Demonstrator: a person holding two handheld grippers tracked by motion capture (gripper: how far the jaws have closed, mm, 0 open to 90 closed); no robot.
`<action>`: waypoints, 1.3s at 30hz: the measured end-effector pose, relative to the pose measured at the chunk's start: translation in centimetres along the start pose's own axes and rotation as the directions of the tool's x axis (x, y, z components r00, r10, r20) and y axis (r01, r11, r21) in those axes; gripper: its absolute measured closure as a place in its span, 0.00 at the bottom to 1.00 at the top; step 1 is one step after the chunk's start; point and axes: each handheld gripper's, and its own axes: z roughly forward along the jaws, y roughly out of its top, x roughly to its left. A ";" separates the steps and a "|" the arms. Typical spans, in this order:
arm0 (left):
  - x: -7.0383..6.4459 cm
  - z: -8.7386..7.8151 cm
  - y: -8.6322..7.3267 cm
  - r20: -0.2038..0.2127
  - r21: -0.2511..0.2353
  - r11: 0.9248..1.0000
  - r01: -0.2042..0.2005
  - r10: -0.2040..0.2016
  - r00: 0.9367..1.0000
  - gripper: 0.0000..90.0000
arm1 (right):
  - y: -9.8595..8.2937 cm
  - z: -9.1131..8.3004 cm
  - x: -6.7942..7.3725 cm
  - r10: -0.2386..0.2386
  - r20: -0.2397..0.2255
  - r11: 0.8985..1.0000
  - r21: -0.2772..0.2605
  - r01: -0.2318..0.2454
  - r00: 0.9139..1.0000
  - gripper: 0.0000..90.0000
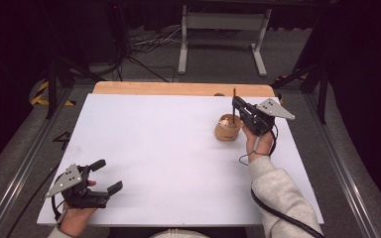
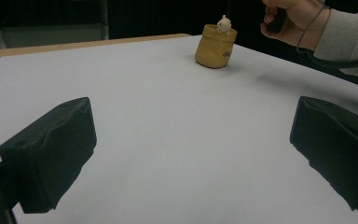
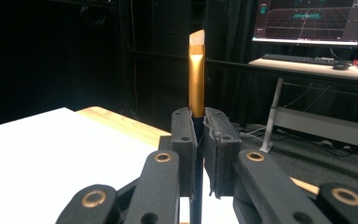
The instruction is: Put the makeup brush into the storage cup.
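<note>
Right tool clamps a gold-ferruled brush; left tool gapes apart; cup lettering unreadable.

1. A slim brush with a gold ferrule, pale angled tip and dark handle stands upright, clamped between the jaws of the right gripper, just above the pot.
2. A small tan pot stands upright on the white bench, far right, with a small cream figure peeking over its rim.
</note>
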 end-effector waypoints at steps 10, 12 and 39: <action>0.0 0.0 0.0 0.005 0.004 1.000 0.005 -0.005 1.000 0.01 | -1.4 0.3 -0.3 -0.002 0.016 0.999 0.035 0.001 1.000 0.92; 0.0 0.0 0.0 0.005 0.004 1.000 0.005 -0.005 1.000 0.01 | -1.6 0.4 -0.3 -0.002 0.016 0.999 0.039 0.002 1.000 0.92; -0.1 0.2 0.0 0.009 0.008 1.000 0.005 -0.005 1.000 0.01 | -1.7 -0.2 -0.3 0.095 -0.021 0.993 0.065 -0.093 0.995 0.48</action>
